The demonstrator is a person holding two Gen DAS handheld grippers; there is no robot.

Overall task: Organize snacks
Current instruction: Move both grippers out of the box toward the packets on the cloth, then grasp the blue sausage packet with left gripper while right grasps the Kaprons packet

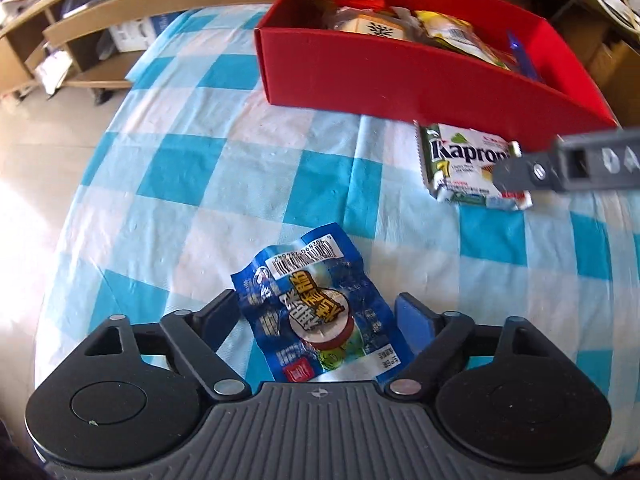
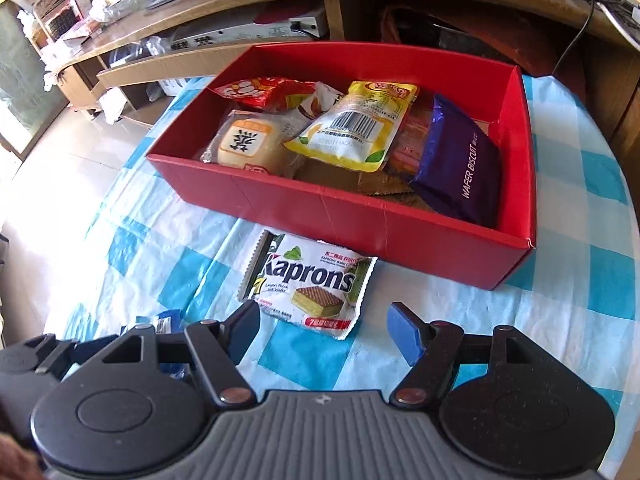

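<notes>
A blue snack packet [image 1: 304,276] lies flat on the blue-and-white checked tablecloth [image 1: 200,168]. My left gripper [image 1: 316,314] stands open around it, a finger on each side; the left finger is at the packet's edge. A green-and-white Kaprons wafer packet [image 2: 308,284] lies in front of the red box [image 2: 360,216]. My right gripper [image 2: 324,328] hangs open just over the packet's near edge, with nothing clamped. In the left wrist view the right gripper's finger [image 1: 520,172] overlaps the Kaprons packet [image 1: 460,160] below the red box [image 1: 400,80].
The box holds several snacks: a purple wafer biscuit pack [image 2: 460,168], a yellow pouch [image 2: 360,128], a wrapped bun [image 2: 244,140], a red bag [image 2: 260,92]. Wooden shelves [image 2: 240,8] stand behind the table. The table edge and floor [image 1: 40,140] lie to the left.
</notes>
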